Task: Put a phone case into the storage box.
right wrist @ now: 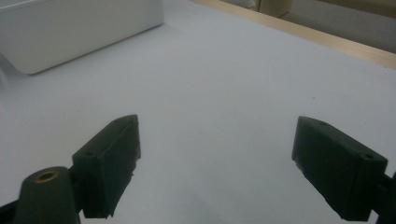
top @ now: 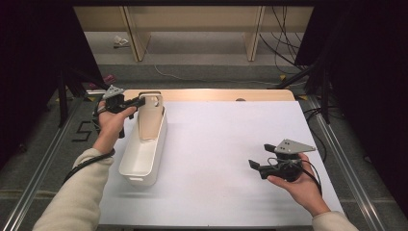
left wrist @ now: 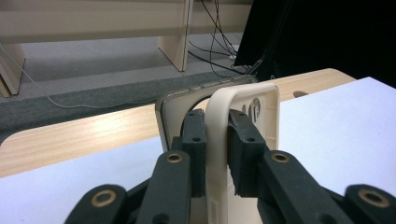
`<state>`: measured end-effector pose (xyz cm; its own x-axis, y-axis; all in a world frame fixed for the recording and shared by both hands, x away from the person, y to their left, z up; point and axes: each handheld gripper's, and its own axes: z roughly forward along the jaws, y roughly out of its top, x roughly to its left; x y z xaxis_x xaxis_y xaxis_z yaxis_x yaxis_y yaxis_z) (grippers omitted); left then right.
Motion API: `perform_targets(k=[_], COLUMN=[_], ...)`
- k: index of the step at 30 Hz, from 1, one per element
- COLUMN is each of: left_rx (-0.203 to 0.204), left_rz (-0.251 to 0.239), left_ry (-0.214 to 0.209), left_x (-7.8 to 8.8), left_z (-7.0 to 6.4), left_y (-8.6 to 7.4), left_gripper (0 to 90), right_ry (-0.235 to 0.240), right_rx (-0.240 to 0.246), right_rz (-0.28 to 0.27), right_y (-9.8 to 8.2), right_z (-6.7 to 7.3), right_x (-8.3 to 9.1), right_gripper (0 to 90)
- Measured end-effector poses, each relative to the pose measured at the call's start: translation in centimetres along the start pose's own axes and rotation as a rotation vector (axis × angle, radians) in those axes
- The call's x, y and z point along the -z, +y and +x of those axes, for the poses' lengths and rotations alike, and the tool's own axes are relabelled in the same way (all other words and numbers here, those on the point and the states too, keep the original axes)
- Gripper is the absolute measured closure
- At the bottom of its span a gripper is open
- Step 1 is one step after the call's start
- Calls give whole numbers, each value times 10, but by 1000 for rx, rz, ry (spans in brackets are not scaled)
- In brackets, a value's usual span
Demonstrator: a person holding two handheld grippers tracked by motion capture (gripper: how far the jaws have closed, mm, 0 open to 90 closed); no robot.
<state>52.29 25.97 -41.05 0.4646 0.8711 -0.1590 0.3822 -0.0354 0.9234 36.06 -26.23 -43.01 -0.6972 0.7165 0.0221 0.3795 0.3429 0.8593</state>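
— Status, left side?
— My left gripper point(left wrist: 217, 154) is clamped on the bin's handle point(left wrist: 219, 116); the white bin point(top: 144, 154) sits at nine o'clock, its far end hidden.
— Right?
— Right gripper point(right wrist: 215, 158) gapes wide, holding nothing.

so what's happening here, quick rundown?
A person is working at a table with a gripper in each hand. The left gripper is shut on the cream handle at the far end of a long white bin, which stands on the table's left side. The right gripper hovers open over bare white surface to the right, holding nothing.
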Motion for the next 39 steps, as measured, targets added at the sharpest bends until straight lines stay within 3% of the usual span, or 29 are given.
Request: perform_targets(k=[11,19,29,39], left_rx=[-12,-41,-44,-73], left_rz=[35,77,95,99], left_ry=[41,103,124,137], left_x=[-3,-5,-6,-7], left_z=[1,0,1,-2], left_y=[2,5,7,9], left_gripper=[742,726,724,692], right_ry=[0,1,1,3], right_rx=[-1,-1,-2,-1], right_rz=[-2,-1,-1,0], right_y=[0,0,0,0], right_z=[0,0,0,0], right_x=[0,0,0,0], right_gripper=[162,162,162,162])
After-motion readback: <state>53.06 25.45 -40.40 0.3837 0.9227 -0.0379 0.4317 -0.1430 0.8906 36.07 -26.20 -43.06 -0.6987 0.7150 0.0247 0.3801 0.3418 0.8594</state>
